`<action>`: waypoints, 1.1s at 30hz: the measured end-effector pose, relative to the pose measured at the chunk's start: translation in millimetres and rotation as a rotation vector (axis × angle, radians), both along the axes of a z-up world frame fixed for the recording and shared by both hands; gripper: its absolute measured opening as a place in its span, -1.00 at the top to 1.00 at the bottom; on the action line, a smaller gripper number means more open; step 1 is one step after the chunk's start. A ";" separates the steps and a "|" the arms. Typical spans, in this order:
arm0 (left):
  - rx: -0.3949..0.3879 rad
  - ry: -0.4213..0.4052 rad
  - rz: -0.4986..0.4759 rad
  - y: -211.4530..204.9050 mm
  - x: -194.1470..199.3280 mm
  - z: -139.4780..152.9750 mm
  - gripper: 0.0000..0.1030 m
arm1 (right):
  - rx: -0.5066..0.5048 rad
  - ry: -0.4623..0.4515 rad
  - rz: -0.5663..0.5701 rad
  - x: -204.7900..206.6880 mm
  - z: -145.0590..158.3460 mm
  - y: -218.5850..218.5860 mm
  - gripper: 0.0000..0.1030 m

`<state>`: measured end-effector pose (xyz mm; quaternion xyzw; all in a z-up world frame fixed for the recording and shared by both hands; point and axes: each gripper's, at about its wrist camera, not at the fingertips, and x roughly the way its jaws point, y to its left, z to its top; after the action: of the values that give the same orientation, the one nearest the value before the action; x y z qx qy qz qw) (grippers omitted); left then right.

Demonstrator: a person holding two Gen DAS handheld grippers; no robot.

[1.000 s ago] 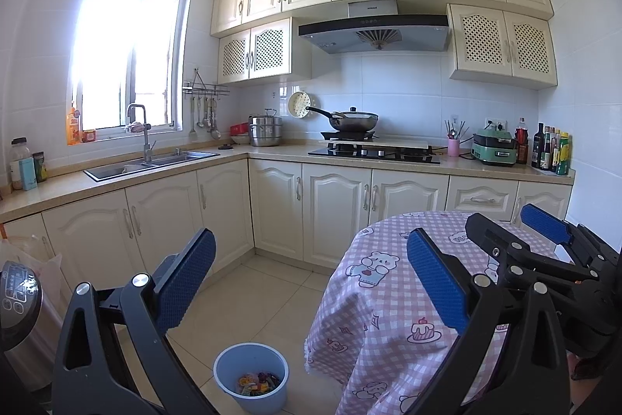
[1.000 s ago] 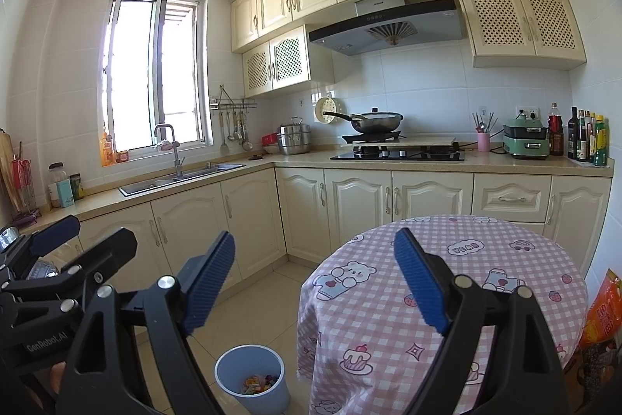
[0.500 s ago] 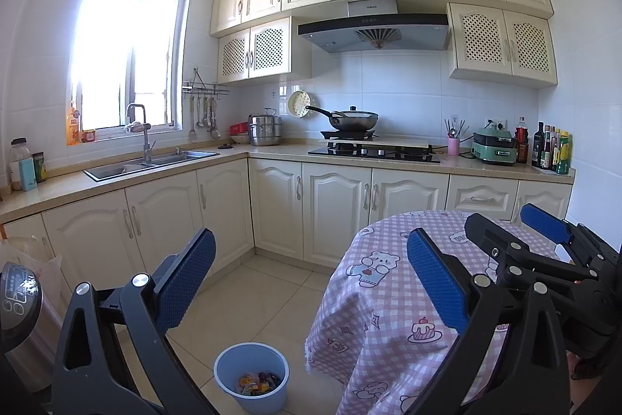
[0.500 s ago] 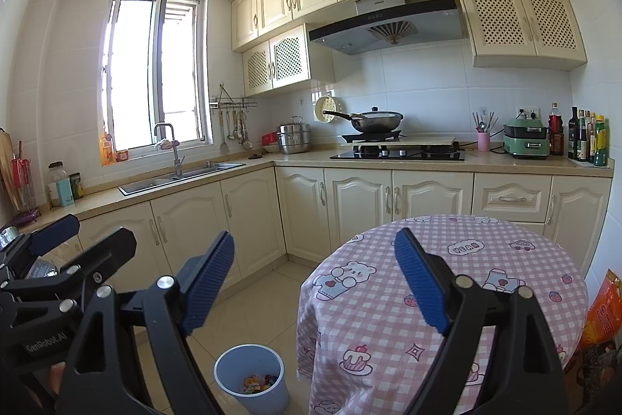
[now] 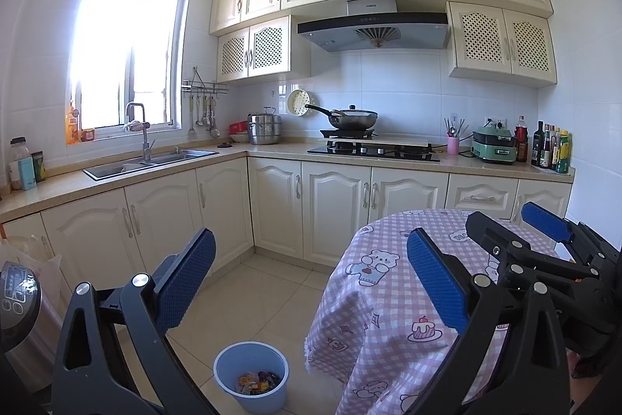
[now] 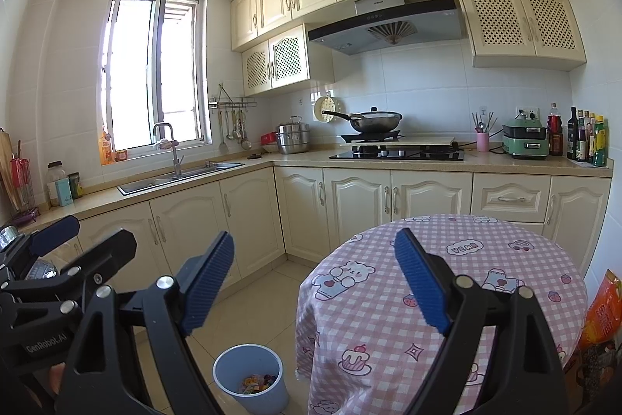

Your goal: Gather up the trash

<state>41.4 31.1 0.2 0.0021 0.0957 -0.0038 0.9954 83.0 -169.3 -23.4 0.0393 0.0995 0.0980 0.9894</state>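
Note:
A light blue bin point(image 5: 250, 378) stands on the tiled floor left of the round table, with colourful wrappers point(image 5: 256, 382) inside; it also shows in the right wrist view point(image 6: 250, 378). My left gripper point(image 5: 311, 282) is open and empty, held high above floor and table edge. My right gripper point(image 6: 313, 281) is open and empty, over the table's left edge. Each gripper shows in the other's view, the right gripper point(image 5: 544, 236) at the right and the left gripper point(image 6: 58, 240) at the left. The pink checked tablecloth point(image 6: 447, 282) shows no trash.
Cream cabinets and a counter point(image 5: 155, 170) with a sink point(image 5: 151, 162) run along the left and back walls. A hob with a wok point(image 5: 352, 117) is at the back. An orange bag point(image 6: 600, 314) stands right of the table. An appliance point(image 5: 15, 298) is at far left.

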 end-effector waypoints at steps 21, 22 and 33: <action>-0.001 0.010 -0.001 3.1 2.6 -3.6 -0.85 | -0.003 0.004 -0.002 -0.4 -0.9 -3.1 -0.63; -0.002 0.010 -0.001 3.5 2.7 -3.8 -0.85 | -0.002 0.004 -0.001 -0.4 -1.0 -3.2 -0.63; -0.001 0.012 -0.002 3.5 3.0 -4.1 -0.85 | -0.002 0.005 -0.003 -1.2 -1.9 -3.8 -0.63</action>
<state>44.3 34.7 -3.8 0.0018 0.1014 -0.0050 0.9948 81.8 -173.1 -25.3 0.0387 0.1019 0.0962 0.9894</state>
